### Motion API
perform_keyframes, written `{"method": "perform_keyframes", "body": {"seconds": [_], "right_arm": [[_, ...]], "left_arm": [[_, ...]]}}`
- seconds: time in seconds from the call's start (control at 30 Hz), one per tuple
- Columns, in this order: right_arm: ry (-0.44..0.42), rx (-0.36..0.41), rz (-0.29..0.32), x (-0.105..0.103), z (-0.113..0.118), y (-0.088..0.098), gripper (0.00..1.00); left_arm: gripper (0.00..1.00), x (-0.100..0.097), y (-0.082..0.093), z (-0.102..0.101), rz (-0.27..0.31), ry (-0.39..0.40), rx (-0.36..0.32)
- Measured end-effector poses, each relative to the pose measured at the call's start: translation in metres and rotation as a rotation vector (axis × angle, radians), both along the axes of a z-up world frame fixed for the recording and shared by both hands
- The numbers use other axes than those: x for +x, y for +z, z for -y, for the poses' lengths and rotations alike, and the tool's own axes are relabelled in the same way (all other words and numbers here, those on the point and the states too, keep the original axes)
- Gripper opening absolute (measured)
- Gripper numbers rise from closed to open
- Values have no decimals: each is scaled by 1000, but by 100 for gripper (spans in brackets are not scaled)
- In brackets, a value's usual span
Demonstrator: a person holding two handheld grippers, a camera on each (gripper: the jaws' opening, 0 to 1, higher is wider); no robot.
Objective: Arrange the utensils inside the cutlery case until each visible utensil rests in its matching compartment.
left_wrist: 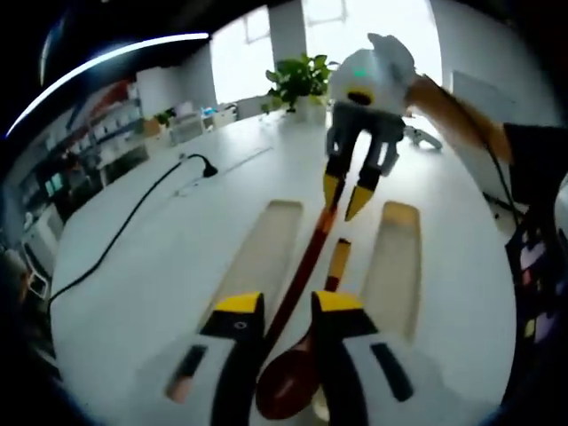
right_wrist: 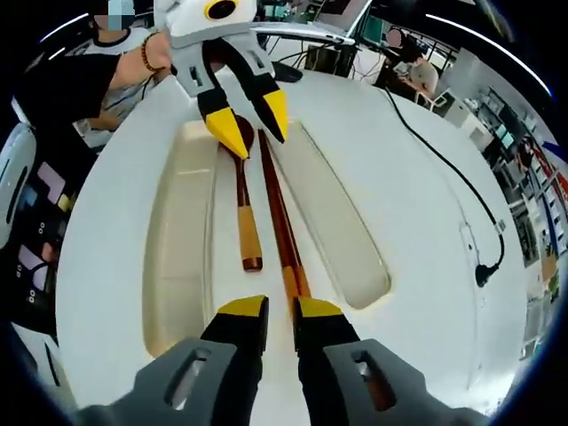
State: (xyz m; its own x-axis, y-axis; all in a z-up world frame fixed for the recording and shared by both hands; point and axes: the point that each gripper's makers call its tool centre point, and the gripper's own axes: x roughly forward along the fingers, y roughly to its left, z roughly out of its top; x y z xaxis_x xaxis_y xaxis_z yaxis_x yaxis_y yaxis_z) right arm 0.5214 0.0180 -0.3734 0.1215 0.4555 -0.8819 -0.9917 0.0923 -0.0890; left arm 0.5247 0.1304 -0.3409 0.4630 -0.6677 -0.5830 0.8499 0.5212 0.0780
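Observation:
The white cutlery case [right_wrist: 177,266] lies on a white table, with two long hollow compartments [left_wrist: 266,248] [left_wrist: 395,257]. On the strip between them lie a wooden spoon [right_wrist: 246,213] and dark red chopsticks [right_wrist: 277,209], side by side. My left gripper [left_wrist: 287,303] [right_wrist: 251,124] is open, its yellow tips either side of the spoon's bowl [left_wrist: 288,386]. From the opposite end my right gripper [right_wrist: 280,308] [left_wrist: 345,195] faces it. It stands open with a narrow gap over the chopsticks' orange end [right_wrist: 291,282]. Whether any jaw touches a utensil is unclear.
A black cable with a plug [left_wrist: 133,217] [right_wrist: 479,266] crosses the table beside the case. A potted plant [left_wrist: 302,80] stands at the far edge. A person's arm [left_wrist: 453,111] holds the right gripper. Desks and seated people [right_wrist: 417,71] lie beyond the table.

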Motion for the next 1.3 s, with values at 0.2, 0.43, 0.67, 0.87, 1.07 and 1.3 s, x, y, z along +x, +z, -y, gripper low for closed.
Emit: {"method": "perform_keyframes", "body": {"seconds": [0.2,0.43,0.67,0.87,1.07,1.3], "right_arm": [[0,-2,-32,6,-1,-2,11],[30,-32,-75,0,1,-6,11],[115,1,-78,-3,0,-5,7],[106,4,-84,0,0,-8,4],[108,100,-99,1,2,-9,4],[75,260,-112,5,2,10,4]], "left_arm": [[23,-5,3,-5,-5,24,-50],[24,-5,-1,-17,-7,53,-59],[28,12,34,-43,23,130,-160],[34,3,38,-58,7,141,-174],[37,1,29,-67,-37,180,-238],[36,7,24,-71,-145,289,-403]]}}
